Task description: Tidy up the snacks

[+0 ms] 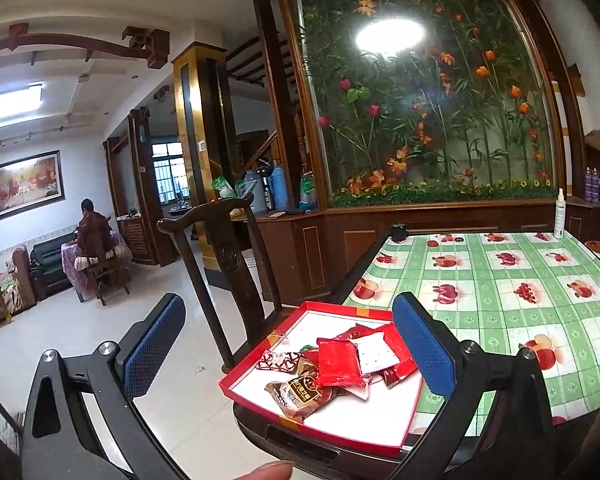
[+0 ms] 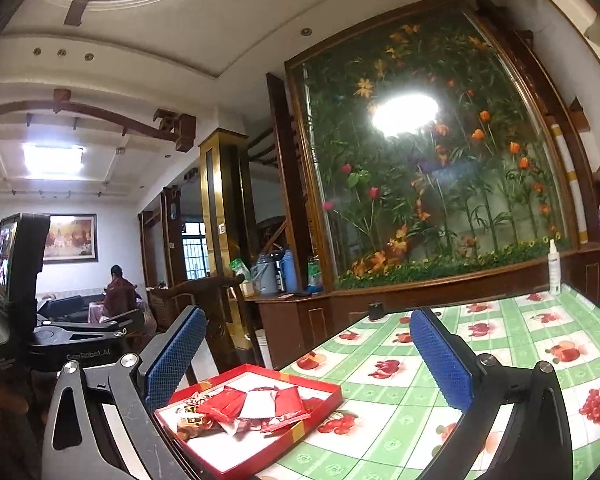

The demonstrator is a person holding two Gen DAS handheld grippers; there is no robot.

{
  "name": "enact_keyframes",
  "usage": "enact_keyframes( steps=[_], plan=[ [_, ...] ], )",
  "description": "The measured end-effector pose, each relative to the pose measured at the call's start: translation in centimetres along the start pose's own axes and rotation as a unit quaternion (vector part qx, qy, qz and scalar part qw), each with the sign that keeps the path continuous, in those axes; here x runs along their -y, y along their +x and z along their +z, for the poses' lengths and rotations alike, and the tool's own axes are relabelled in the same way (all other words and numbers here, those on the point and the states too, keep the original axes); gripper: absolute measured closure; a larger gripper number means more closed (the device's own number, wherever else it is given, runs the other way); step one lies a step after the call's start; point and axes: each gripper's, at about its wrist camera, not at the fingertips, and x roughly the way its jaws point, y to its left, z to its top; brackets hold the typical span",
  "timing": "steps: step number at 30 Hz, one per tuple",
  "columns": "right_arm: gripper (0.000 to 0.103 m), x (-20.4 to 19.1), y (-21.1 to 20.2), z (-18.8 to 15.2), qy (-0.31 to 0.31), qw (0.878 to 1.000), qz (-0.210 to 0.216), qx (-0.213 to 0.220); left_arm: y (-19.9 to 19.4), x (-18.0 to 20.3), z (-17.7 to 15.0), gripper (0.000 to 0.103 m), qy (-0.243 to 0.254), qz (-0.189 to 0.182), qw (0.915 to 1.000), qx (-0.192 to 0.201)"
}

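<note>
Both wrist views, snack-sorting scene. A shallow red box point(image 1: 414, 412) with a white floor sits at the near left corner of the tabletop point(image 1: 500, 280), which is covered by a green-and-white checked cloth printed with fruit. The box overhangs or meets the tabletop edge; which of the two cannot be told. Inside it lies a loose heap of wrapped snacks point(image 1: 340, 364): a plain red packet point(image 1: 338, 362) on top, a white packet point(image 1: 374, 350) with small dots just beside it, a brown packet point(image 1: 300, 394) nearer the camera, and a red-and-white patterned one point(image 1: 278, 360) toward the left wall.

The left claw point(image 1: 288, 360) is spread wide and grips nothing; its blue pads point(image 1: 422, 348) stand either side of the box in the picture, raised above it and apart from the snacks. A fingertip point(image 1: 270, 470) shows at the bottom edge of this view.

In the right wrist view the right claw point(image 2: 308, 352) is likewise wide open and empty, held above the tabletop with the box low between its fingers. The left device point(image 2: 20, 280), carrying a small screen, appears at that view's left edge.

A dark wooden chair point(image 1: 224, 248) stands just behind the box. A white spray bottle point(image 1: 559, 216) stands at the far edge of the tabletop. A seated person point(image 1: 94, 232) is well apart, in the far room.
</note>
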Motion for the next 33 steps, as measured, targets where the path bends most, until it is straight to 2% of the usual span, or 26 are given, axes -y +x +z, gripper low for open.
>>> enact_keyframes(
  steps=[3, 10, 21, 33],
  plan=[
    [0.000, -0.5, -0.2, 0.0, -0.020, 1.000, -0.016, 0.008, 0.0, 0.1, -0.1, 0.000, 0.002, -0.008, 1.0000, 0.001],
    [0.000, -0.7, -0.8, 0.3, -0.020, 0.999, -0.015, 0.025, 0.1, -0.1, -0.4, 0.000, -0.001, -0.018, 0.9998, -0.009],
    [0.000, -2.0, 0.6, -0.8, -0.046, 0.999, -0.002, -0.016, 1.1, -0.5, -0.8, 0.000, -0.002, -0.036, 0.9985, -0.042],
    [0.000, -3.0, 0.9, -1.2, -0.059, 0.998, 0.014, -0.023, 1.6, -1.8, -1.3, 0.000, -0.017, -0.019, 0.9985, -0.048]
  ],
)
